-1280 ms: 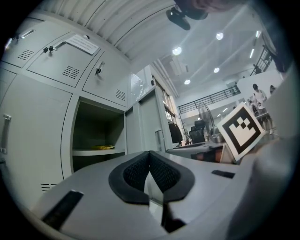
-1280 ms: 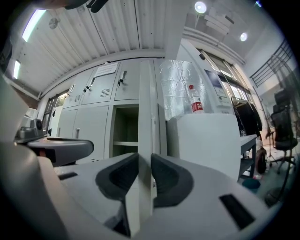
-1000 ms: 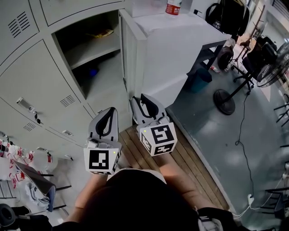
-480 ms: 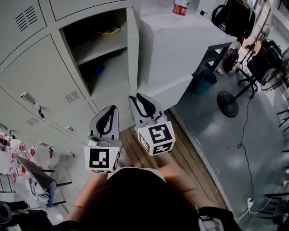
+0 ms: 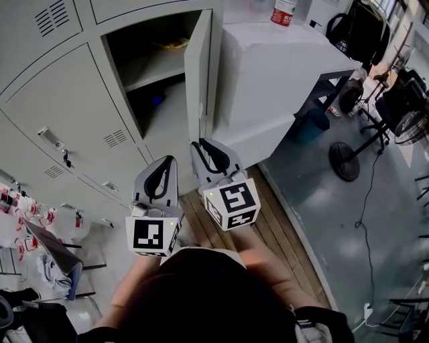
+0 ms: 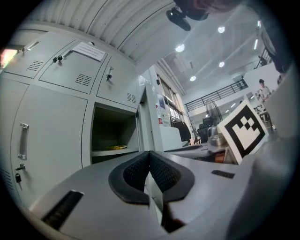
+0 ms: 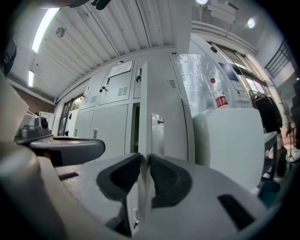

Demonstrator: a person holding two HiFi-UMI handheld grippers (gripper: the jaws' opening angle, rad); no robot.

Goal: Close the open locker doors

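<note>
Far left, the grey closed lockers (image 5: 60, 114) stand with their doors flush. My left gripper (image 5: 163, 162) is held low in front of them, pointing roughly level at the locker wall. Its own view shows the two pads (image 6: 133, 173) clenched tip to tip with nothing between them.

Just right of it gapes the open compartment (image 5: 167, 122), a shelf (image 5: 157, 71) across it and something yellow (image 5: 175, 44) lying on that shelf. The locker door (image 5: 201, 74) hangs from the compartment's right side, swung out about square to the locker fronts. Its long axis runs upright and its free edge points straight out toward me, so I see it nearly edge-on.

My right gripper (image 5: 202, 143) meets that edge near the door's lower end. Its jaws have just been closing. In the right gripper view the door's edge (image 7: 144, 103) fills the narrow gap, with a dark pad (image 7: 166, 180) pressed on either face, so the gripper is grasping the door.

Just right of the door sits a white block (image 5: 268, 74) with a red-labelled bottle (image 5: 284, 12) on top. Further right, a fan's round base (image 5: 344, 161) rests on the grey floor.
</note>
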